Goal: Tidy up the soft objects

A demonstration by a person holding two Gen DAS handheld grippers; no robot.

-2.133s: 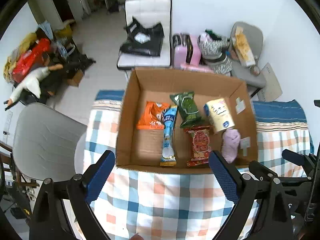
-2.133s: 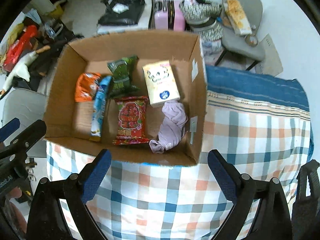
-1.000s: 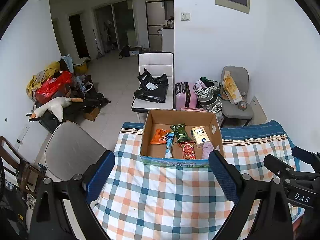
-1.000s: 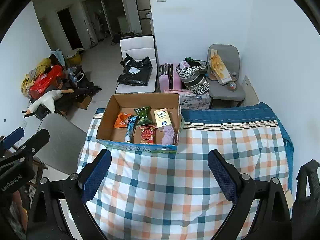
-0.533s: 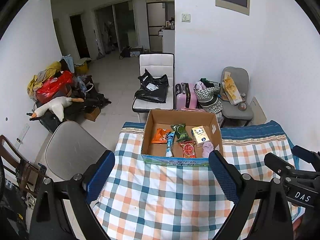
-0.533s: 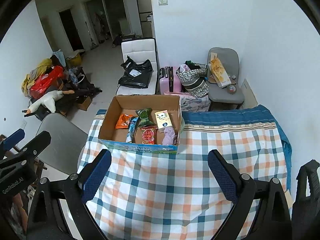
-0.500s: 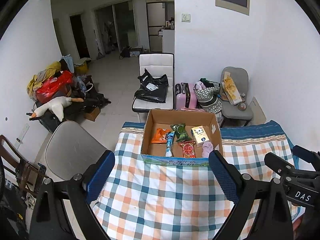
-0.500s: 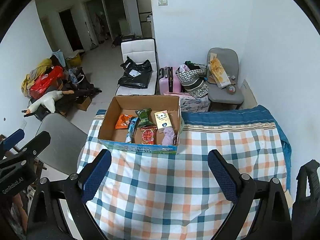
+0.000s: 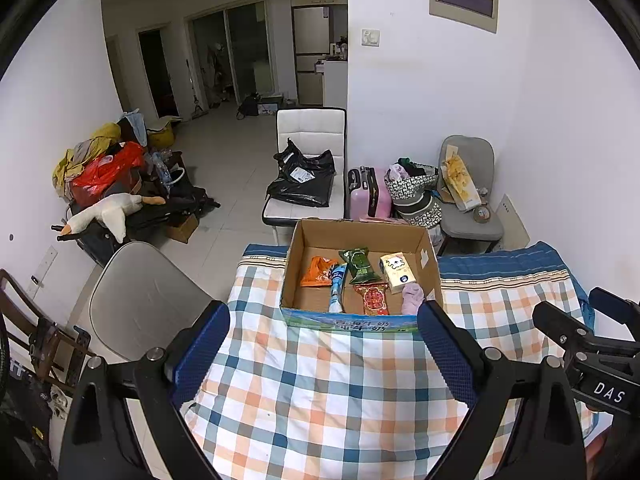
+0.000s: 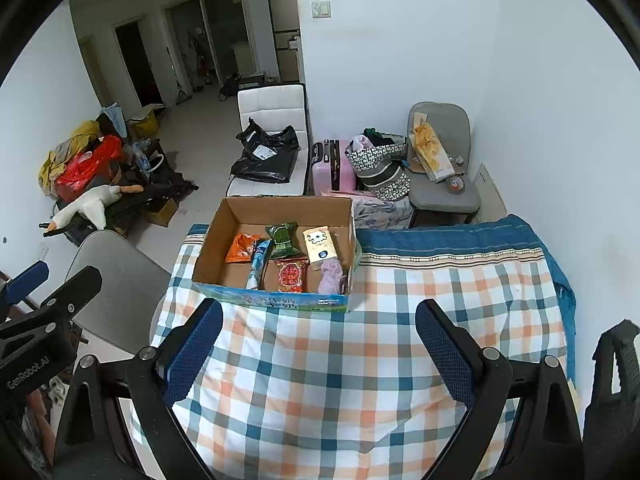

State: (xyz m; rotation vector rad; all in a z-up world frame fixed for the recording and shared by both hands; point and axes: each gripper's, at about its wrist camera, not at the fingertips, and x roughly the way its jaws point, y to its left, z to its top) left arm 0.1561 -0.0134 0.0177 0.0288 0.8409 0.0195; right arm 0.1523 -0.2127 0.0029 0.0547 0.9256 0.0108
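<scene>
An open cardboard box (image 9: 308,236) stands at the far end of a checked tablecloth (image 9: 320,392). In it lie an orange packet (image 9: 316,271), a blue tube packet (image 9: 337,284), a green packet (image 9: 360,265), a red packet (image 9: 375,299), a tissue pack (image 9: 397,272) and a purple cloth (image 9: 412,298). The box also shows in the right wrist view (image 10: 216,232). My left gripper (image 9: 323,356) is open and empty, held high and well back from the box. My right gripper (image 10: 318,350) is open and empty, likewise back from it.
A grey chair (image 9: 140,292) stands at the table's left. A white chair with a black bag (image 9: 308,184), a pink suitcase (image 9: 368,198), bags and another grey chair (image 9: 468,208) stand beyond the table. A pile of clutter with a plush goose (image 9: 104,212) lies at the left wall.
Both grippers pulled up and back from just above the box about two seconds ago. In the last half second they barely moved. Both stayed open.
</scene>
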